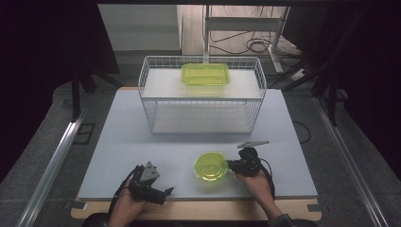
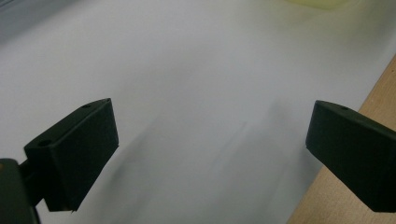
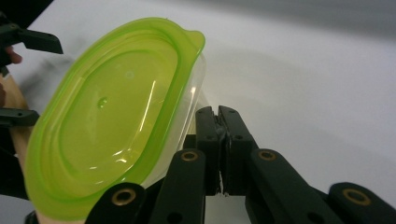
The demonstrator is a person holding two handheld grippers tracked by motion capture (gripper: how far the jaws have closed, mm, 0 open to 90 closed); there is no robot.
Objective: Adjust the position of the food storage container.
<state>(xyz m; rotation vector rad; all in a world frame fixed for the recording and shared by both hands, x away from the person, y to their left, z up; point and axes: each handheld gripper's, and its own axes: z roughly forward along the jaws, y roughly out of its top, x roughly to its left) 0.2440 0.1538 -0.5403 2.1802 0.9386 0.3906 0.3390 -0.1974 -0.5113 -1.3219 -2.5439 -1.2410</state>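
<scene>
**Round container held by its rim, near the front of the counter**

Round container [image 1: 211, 166], clear-walled with a lime-green lid, sits at the near right of the white counter [image 1: 142, 142], and the right hand-held gripper [image 1: 231, 164] has its jaws pressed together beside it. In the right gripper view the jaws meet at the right edge of the container [image 3: 112, 121], apparently pinching the lid's lip or the wall just under it, though the exact bite is hidden behind the tub. The container looks tilted in that view, so the grip is probably thin and off-centre.

To carry it well, keep the wrist level and move slowly, since a rim pinch lets the tub swing or slip. A likely destination is the wire basket [image 1: 201, 94] at the far middle, where a rectangular green-lidded container [image 1: 206, 74] already rests on the upper shelf; lift high enough to pass the basket's rim before lowering.

The left hand-held gripper [image 1: 158, 191] rests at the near left with its jaws spread over bare counter [image 2: 196, 93], free to steady the tub from beneath if it sags.
</scene>
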